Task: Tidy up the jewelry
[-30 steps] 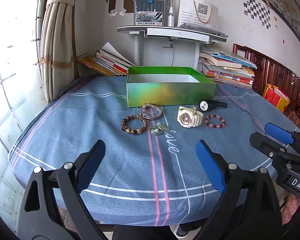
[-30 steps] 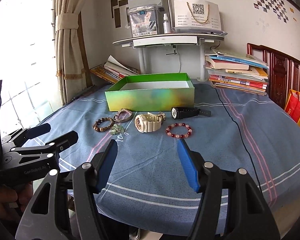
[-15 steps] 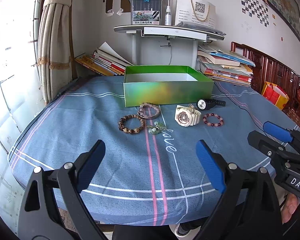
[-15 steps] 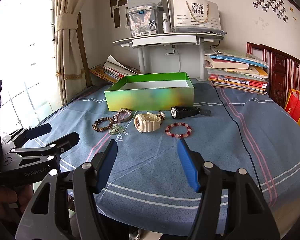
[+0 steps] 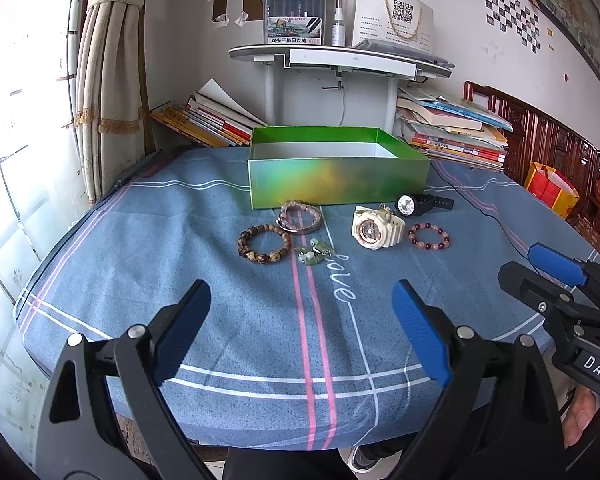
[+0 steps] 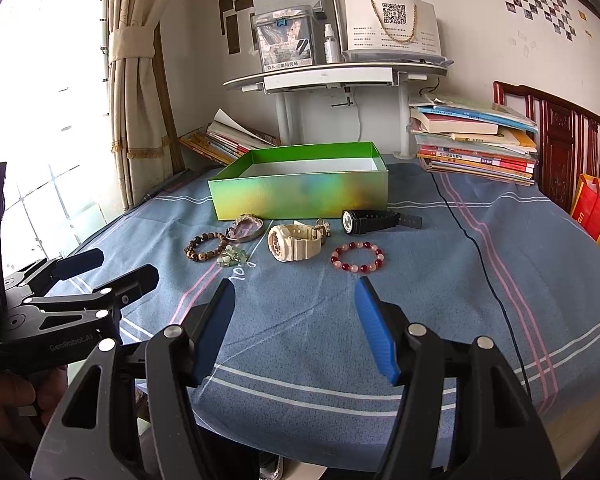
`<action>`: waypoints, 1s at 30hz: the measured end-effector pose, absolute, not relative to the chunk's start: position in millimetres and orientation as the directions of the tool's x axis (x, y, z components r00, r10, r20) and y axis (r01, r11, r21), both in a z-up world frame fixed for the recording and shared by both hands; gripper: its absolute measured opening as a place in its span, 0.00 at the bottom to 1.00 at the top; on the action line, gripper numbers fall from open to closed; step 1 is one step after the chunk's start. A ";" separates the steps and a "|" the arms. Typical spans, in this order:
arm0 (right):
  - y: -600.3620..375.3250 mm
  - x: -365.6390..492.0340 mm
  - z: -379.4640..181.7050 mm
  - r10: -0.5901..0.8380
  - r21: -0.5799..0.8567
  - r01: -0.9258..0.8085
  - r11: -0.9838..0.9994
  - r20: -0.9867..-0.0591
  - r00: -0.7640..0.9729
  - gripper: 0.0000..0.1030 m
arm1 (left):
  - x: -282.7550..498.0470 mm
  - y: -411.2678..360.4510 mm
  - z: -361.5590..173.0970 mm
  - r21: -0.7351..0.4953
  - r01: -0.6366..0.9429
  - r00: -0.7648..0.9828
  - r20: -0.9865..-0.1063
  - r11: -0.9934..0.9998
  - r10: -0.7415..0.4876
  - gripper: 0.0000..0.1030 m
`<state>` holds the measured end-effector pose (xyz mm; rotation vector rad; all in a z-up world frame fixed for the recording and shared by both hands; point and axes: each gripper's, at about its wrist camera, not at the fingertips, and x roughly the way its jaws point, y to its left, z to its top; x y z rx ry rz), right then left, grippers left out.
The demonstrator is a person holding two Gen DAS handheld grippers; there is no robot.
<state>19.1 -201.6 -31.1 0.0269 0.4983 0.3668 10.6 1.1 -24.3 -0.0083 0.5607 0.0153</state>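
Observation:
An open green box (image 5: 336, 176) (image 6: 300, 190) stands on the blue cloth. In front of it lie a brown bead bracelet (image 5: 263, 243) (image 6: 206, 246), a pink bead bracelet on a bangle (image 5: 300, 216) (image 6: 245, 227), a green jade piece (image 5: 313, 254) (image 6: 232, 258), a cream watch (image 5: 376, 227) (image 6: 296, 240), a black watch (image 5: 418, 203) (image 6: 374, 220) and a red bead bracelet (image 5: 428, 236) (image 6: 357, 257). My left gripper (image 5: 302, 300) (image 6: 108, 266) is open and empty above the near cloth. My right gripper (image 6: 294, 300) (image 5: 536, 260) is open and empty beside it.
Book stacks (image 5: 452, 132) and leaning books (image 5: 208, 118) lie behind the box under a white shelf (image 5: 340, 58). A black cable (image 6: 480, 248) runs across the cloth on the right. A curtain (image 5: 108, 80) hangs at the left; a wooden headboard (image 6: 560, 140) stands right.
The left wrist view has shifted slightly, the box and jewelry sitting a little lower left in frame; nothing on the cloth moved and both grippers kept their opening.

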 end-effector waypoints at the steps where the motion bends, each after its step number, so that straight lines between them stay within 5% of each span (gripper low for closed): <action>1: -201.5 19.2 -31.5 0.351 0.114 -0.338 0.934 -0.463 0.814 0.60 | 10.5 1.0 -24.3 -0.003 -0.017 0.847 -0.532 1.000 0.013 0.88; 23: -209.8 40.5 -47.6 0.341 0.136 -0.317 0.939 -0.500 0.796 0.60 | 37.9 -2.6 -35.9 -0.005 0.002 0.827 -0.562 1.000 -0.005 0.88; 30: -214.5 52.4 -52.4 0.341 0.146 -0.312 0.939 -0.516 0.786 0.60 | 79.0 -9.3 -43.9 -0.052 0.035 0.783 -0.619 0.998 -0.060 0.67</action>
